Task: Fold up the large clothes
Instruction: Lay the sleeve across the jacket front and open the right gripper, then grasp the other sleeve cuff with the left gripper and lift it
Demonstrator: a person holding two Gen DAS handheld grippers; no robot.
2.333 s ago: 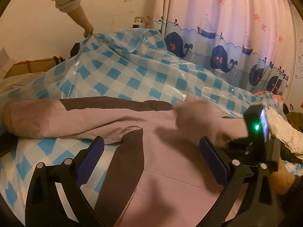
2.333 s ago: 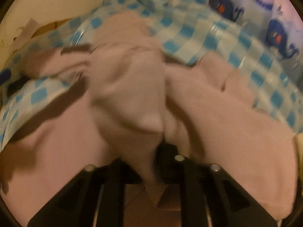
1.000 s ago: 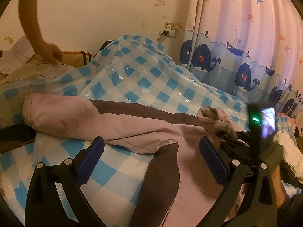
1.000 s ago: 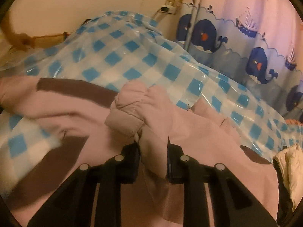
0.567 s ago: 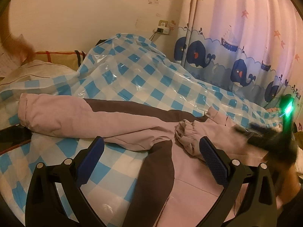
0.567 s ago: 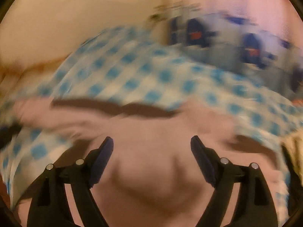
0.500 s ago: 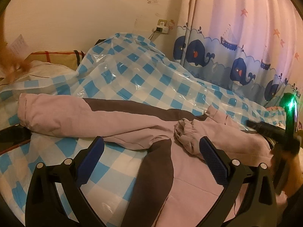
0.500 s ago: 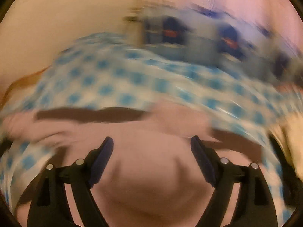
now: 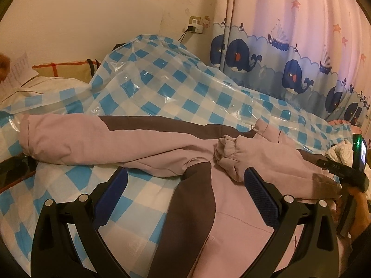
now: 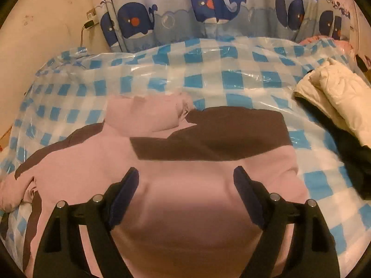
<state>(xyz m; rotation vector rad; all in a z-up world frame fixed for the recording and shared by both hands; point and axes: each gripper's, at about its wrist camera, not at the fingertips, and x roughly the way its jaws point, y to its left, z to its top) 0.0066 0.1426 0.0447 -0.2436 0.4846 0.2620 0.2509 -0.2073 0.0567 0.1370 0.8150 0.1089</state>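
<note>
Right wrist view: right gripper jaws, earlier pinching the pink jacket cuff, are opening, empty.

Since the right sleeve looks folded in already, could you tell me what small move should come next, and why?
Probably close the left gripper on the long left sleeve and fold it across the jacket. That sleeve lies stretched over the checkered sheet, while the right gripper, jaws opening, holds nothing.
</note>
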